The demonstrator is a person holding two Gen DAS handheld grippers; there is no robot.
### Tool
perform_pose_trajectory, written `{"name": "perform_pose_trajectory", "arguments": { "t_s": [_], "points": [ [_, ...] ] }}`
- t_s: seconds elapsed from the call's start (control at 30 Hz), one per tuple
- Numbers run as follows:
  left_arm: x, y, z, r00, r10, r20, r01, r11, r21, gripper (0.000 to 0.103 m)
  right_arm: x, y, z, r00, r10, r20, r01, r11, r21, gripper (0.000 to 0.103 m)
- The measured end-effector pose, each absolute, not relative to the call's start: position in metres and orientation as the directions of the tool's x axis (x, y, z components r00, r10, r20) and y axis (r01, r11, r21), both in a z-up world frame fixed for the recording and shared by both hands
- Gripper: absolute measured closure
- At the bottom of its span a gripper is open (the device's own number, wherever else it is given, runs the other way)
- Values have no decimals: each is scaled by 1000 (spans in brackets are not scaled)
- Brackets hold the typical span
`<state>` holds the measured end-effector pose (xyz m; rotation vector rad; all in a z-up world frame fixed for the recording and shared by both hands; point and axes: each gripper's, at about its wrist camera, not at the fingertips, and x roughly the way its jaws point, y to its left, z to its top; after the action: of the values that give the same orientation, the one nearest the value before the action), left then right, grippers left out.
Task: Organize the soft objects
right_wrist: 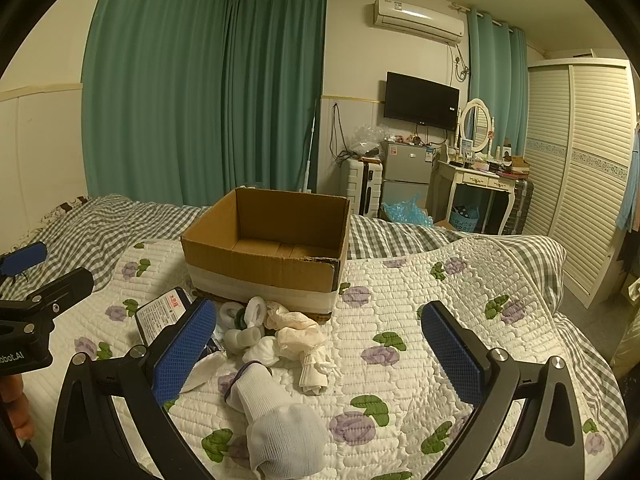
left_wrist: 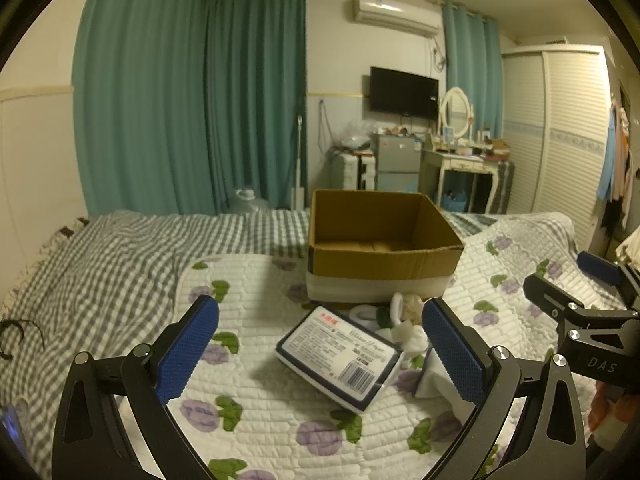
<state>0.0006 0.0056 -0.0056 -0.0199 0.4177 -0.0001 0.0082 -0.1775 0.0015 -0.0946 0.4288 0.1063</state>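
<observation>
On bed point(right_wrist: 460, 280), mid-quilt: open box point(right_wrist: 264, 248), soft pile point(right_wrist: 280, 332) against its near wall, bare quilt rightward. Right gripper point(right_wrist: 320, 356) spread, sock point(right_wrist: 276, 428) between fingers. Left gripper point(left_wrist: 320, 356) spread around tissue pack point(left_wrist: 340, 360).

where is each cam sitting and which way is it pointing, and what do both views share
Left wrist: sits on the left gripper above the quilt, facing forward over the tissue pack toward the cardboard box; its own open fingers show, with the right gripper at the right edge.
Right wrist: sits on the right gripper, facing the box over a white glove and the pile of soft items; its open fingers show, plus the left gripper and part of a hand at the left.
Shared: box, tissue pack, soft pile, quilt.
</observation>
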Motion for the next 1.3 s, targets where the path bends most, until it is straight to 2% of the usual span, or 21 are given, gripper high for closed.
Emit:
{"name": "perform_pose_trajectory", "arguments": {
  "t_s": [1.0,1.3],
  "points": [
    [0,6,-6,913,-5,-408,-3,1000,-18,0,8,-178,1,901,81,-426,-123,990,-73,0],
    [-16,10,-1,918,5,-398,-11,1000,-14,0,-6,-174,16,905,113,-411,-160,984,-82,0]
  ]
}}
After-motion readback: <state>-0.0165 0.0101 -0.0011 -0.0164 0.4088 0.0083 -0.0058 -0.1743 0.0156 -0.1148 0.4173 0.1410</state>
